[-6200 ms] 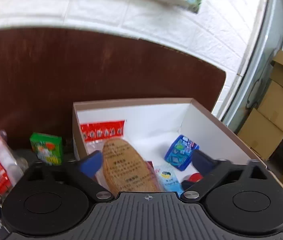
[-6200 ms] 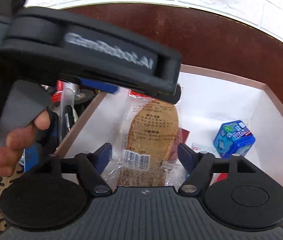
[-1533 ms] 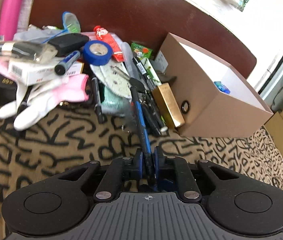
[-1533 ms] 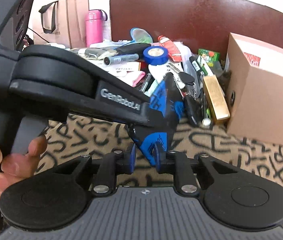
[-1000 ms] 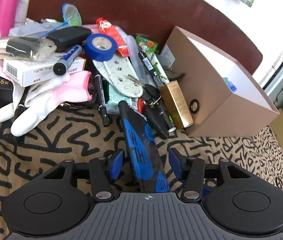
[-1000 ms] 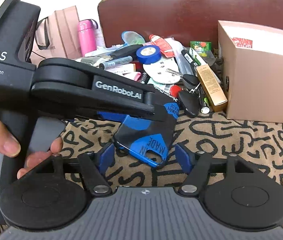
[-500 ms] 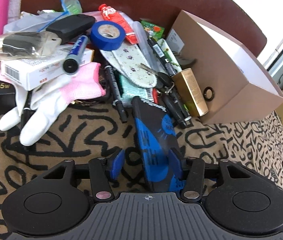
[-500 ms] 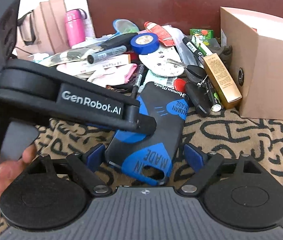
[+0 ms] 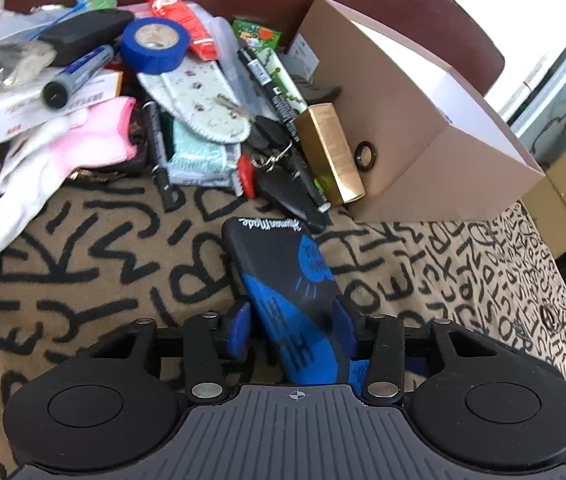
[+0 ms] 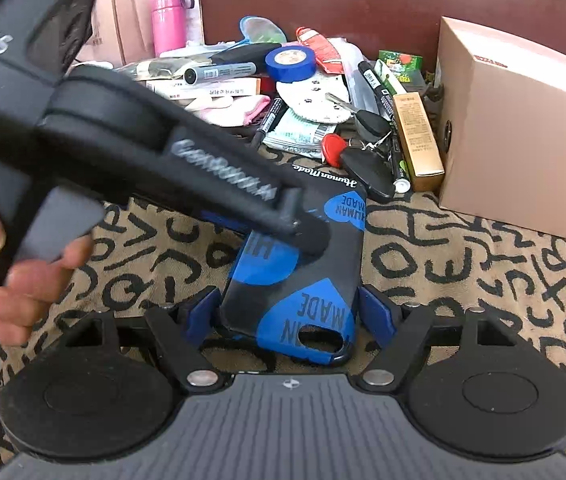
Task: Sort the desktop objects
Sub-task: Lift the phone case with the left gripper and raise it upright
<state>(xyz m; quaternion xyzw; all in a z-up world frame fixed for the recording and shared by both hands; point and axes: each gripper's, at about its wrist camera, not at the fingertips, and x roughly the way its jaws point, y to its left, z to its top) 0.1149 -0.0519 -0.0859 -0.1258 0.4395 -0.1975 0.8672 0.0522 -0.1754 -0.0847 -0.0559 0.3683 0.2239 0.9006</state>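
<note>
A black and blue phone case (image 9: 283, 276) lies flat on the patterned cloth in front of the clutter pile. My left gripper (image 9: 291, 328) stands over its middle with the jaws slowly closing. One of its fingers (image 10: 311, 236) rests on or just above the case's face, and I see no grip. My right gripper (image 10: 289, 312) straddles the camera-hole end of the case (image 10: 315, 288). Its jaws are closing, with a gap on each side of the case. A hand (image 10: 23, 288) holds the left gripper's handle.
A brown cardboard box (image 9: 423, 140) stands at the right, open at the top. Behind the case lie a gold carton (image 9: 331, 152), keys (image 9: 275, 140), markers, blue tape (image 9: 155, 44) and a white and pink glove (image 9: 43, 168). A pink bottle (image 10: 169, 20) stands far left.
Both grippers, earlier shut on the case held on edge, have let it go and opened. The case now lies flat on the cloth, and both grippers have sunk closer to it.
</note>
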